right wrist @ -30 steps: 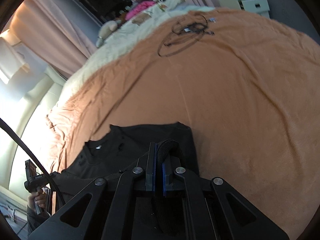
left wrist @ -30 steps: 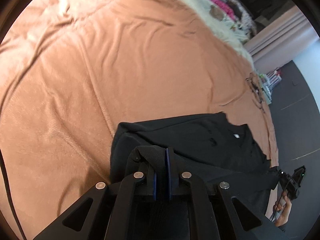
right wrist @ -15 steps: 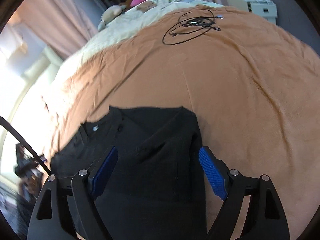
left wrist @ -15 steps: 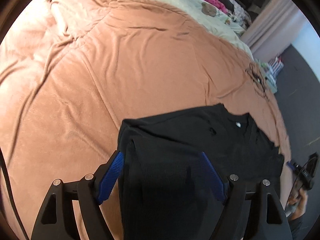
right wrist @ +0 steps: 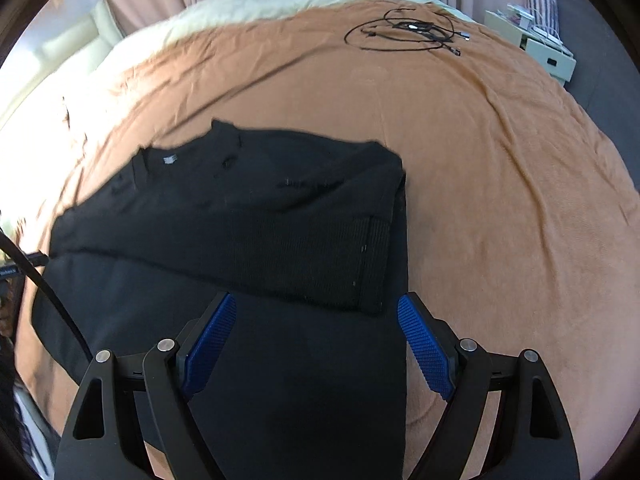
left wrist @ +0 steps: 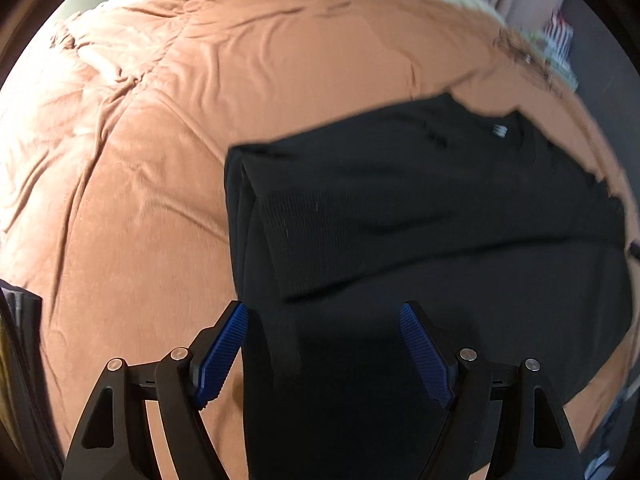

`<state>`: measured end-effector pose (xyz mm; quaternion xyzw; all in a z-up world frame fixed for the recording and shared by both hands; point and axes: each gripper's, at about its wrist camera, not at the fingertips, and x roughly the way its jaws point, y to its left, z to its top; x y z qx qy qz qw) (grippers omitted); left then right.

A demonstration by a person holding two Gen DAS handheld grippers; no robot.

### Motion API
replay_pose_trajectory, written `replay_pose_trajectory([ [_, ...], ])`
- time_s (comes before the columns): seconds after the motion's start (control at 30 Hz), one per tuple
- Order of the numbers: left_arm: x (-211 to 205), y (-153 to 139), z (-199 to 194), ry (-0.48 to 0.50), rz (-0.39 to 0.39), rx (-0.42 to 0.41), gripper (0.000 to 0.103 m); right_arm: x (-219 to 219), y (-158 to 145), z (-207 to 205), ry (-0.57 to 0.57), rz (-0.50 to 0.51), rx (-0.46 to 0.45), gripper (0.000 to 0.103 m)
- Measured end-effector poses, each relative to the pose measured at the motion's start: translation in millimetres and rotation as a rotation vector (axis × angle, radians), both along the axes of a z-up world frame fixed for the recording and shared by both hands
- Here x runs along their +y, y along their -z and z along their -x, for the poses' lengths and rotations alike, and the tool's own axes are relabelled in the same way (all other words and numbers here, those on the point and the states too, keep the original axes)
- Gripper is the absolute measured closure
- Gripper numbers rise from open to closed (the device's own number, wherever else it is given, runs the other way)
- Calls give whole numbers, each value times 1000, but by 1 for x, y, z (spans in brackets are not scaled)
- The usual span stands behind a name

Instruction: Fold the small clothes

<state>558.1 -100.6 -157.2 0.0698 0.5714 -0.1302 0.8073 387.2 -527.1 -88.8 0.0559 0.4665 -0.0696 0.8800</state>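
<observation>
Black garment (left wrist: 400, 220) flat beneath open left gripper (left wrist: 324, 354)

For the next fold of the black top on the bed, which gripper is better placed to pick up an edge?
Roughly even, slightly the left. Both the left gripper and the right gripper hang open over the black top, gripping nothing. The left's jaws straddle the top's side edge; the right's frame mostly flat cloth.

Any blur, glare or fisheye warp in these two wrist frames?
Left wrist: motion blur smears the black garment edges and the far cables; bedspread bulges. Right wrist: sharper, slight blur at the collar, window glare washes out the upper left; tongs crisp.
</observation>
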Motion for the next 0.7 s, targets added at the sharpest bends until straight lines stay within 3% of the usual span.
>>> replay_pose_trajectory([
  [0.13, -7, 17, -1, 26, -116, -1, 23, 9, 10, -12, 17, 113, 61, 21],
  [0.33, -6, 27, -27, -17, -160, -16, 21, 18, 26, -34, 49, 263, 129, 21],
  [0.7, -18, 30, -84, -30, -220, -75, 19, 26, 31, -98, 65, 386, 121, 21],
])
